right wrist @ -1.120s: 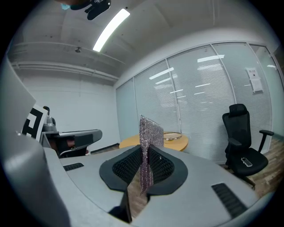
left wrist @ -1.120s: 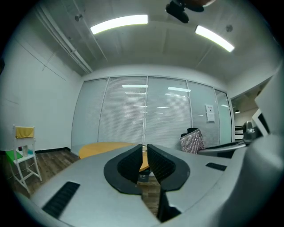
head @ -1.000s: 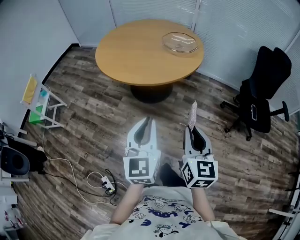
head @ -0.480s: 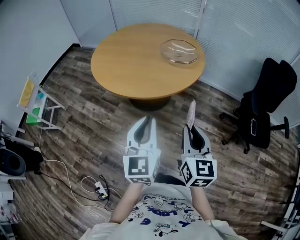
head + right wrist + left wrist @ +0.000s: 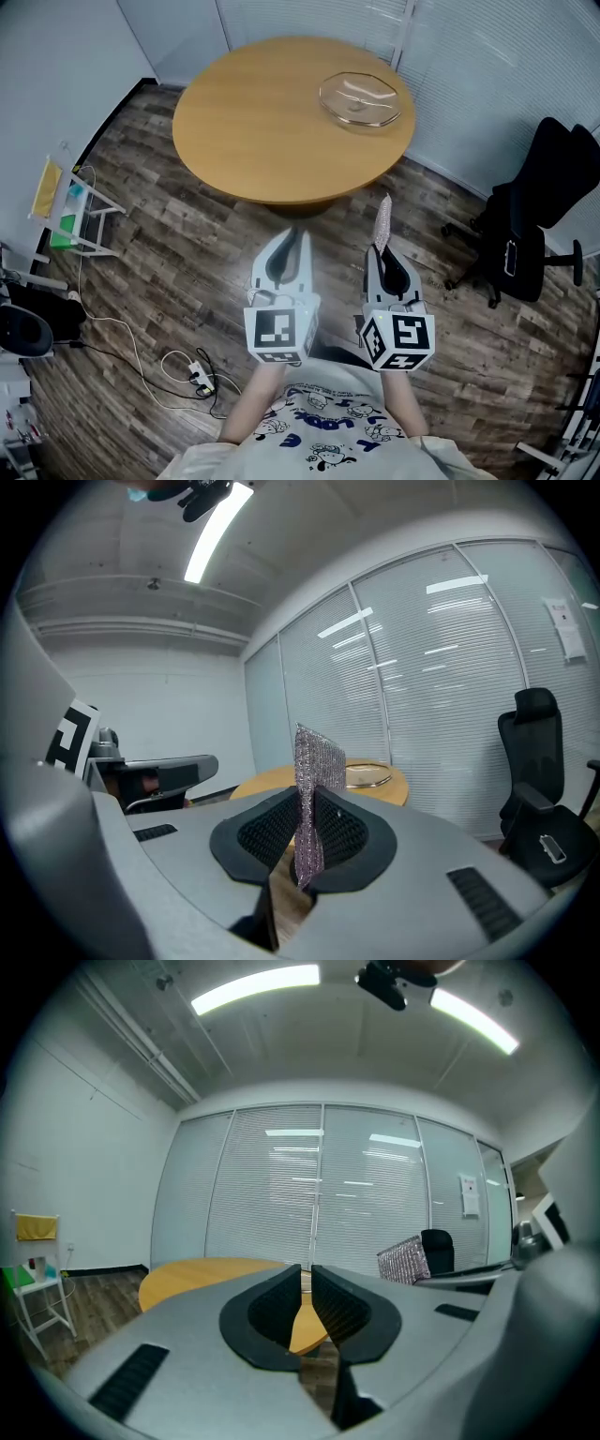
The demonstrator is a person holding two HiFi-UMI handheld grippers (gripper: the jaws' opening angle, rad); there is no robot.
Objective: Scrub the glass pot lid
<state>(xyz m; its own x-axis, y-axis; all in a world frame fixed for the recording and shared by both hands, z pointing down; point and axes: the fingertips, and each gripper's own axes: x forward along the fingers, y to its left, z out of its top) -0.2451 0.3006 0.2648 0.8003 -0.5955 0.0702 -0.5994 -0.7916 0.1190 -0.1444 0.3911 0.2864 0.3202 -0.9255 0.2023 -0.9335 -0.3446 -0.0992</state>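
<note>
Glass is my target here: the clear round glass pot lid with a metal rim [image 5: 366, 98] lies flat on the far right part of the round wooden table [image 5: 253, 131]. It is ahead of both claws and a little to the right, and well apart from them. Between the claws and the table edge there is only dark wood floor [image 5: 187, 253]. Because the lid is round, it has no long axis that I must respect. Whether its knob looks up I cannot tell from this far.

The right gripper [image 5: 380, 255] is the nearer one to the lid, which stands almost straight in front of it. Its jaws are clenched on a silver mesh scrubbing pad [image 5: 383, 225]. The pad is a flat strip that stands upright out of the jaws, with its long side running away from the claw toward the table.

The left gripper [image 5: 294, 236] points more at the middle of the table. Its jaws are pressed together with nothing between them; only a thin slit shows there.

I judge that both claws must first go forward over the table edge. After that the left one can steady the rim and the right one can lay the pad on the glass.
</note>
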